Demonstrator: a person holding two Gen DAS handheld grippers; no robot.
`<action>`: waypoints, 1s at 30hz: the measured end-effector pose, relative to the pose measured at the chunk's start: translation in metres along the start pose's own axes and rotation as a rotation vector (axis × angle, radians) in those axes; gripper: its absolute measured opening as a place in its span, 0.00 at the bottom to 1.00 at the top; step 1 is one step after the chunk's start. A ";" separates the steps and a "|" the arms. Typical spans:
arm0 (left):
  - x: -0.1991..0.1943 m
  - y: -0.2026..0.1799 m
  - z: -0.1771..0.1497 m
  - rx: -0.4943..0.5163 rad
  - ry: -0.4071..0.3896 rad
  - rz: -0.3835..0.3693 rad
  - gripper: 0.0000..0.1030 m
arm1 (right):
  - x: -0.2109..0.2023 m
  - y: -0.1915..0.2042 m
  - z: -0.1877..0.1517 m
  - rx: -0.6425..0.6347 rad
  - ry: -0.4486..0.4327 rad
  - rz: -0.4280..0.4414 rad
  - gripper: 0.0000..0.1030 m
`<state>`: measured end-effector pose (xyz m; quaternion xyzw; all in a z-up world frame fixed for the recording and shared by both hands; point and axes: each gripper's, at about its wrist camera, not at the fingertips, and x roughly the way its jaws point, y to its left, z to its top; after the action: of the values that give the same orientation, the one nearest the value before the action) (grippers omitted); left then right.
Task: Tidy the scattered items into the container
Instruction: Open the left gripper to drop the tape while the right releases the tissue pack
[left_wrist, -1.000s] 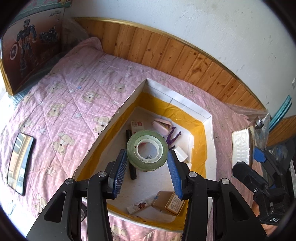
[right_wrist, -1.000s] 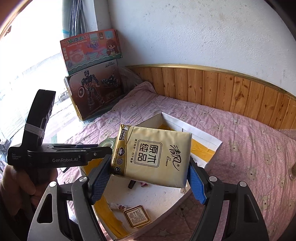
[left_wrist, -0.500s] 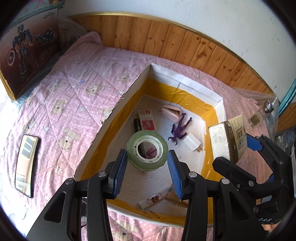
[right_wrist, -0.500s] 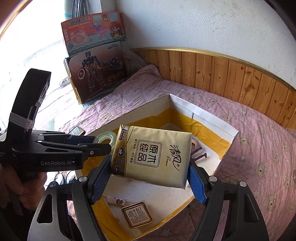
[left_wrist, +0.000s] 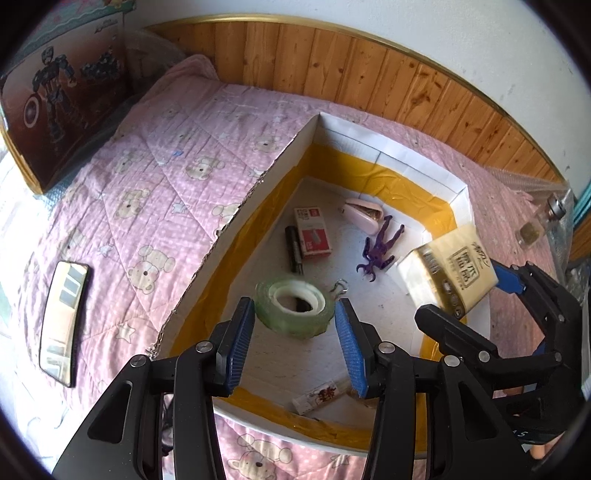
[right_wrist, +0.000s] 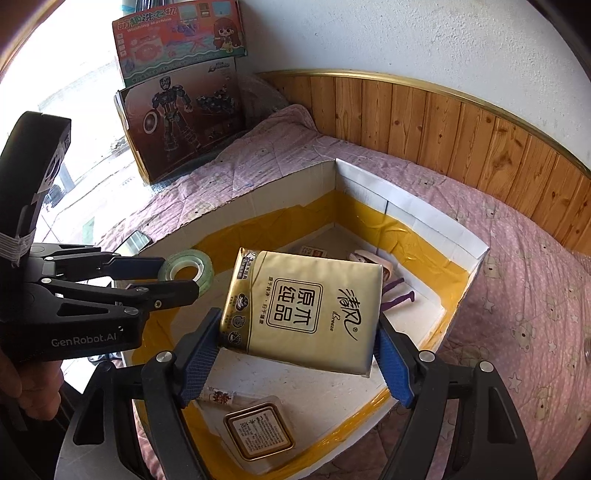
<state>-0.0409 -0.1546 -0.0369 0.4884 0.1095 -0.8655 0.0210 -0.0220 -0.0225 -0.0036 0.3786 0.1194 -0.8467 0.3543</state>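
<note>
A white cardboard box (left_wrist: 406, 162) with yellow tape inside lies on the pink quilt. My left gripper (left_wrist: 294, 306) hangs over it with its jaws opening. The green tape roll (left_wrist: 295, 308) is blurred and tilted just beyond the blue pads (left_wrist: 238, 339), free of them. In the right wrist view the roll (right_wrist: 186, 271) sits at the left gripper's (right_wrist: 179, 275) tips. My right gripper (right_wrist: 297, 319) is shut on a gold tissue pack (right_wrist: 306, 310), held above the box's (right_wrist: 417, 206) floor. From the left wrist view the pack (left_wrist: 450, 269) hovers over the box's right edge.
Inside the box lie a red-white carton (left_wrist: 312, 232), a black pen (left_wrist: 293, 249), a pink case (left_wrist: 364, 218), a purple figure (left_wrist: 380, 247), a small tube (left_wrist: 321, 395) and a gold tin (right_wrist: 258, 430). A mirror (left_wrist: 62, 325) lies on the quilt. Toy boxes (right_wrist: 184, 110) lean at the headboard corner.
The tape roll has slipped out from between the left pads and sunk toward the box floor. The right gripper has come lower over the box with the tissue pack.
</note>
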 end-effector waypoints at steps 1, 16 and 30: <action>0.001 0.003 0.001 -0.021 0.005 -0.009 0.47 | 0.001 -0.001 0.000 0.002 -0.002 -0.001 0.76; -0.011 0.019 0.000 -0.119 -0.026 -0.038 0.51 | -0.016 -0.021 0.000 0.125 -0.016 0.042 0.77; -0.052 -0.002 -0.007 -0.028 -0.176 0.092 0.51 | -0.071 0.014 -0.004 -0.109 0.058 0.002 0.77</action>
<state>-0.0084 -0.1550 0.0038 0.4146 0.0969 -0.9015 0.0770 0.0228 0.0054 0.0467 0.3829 0.1754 -0.8273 0.3716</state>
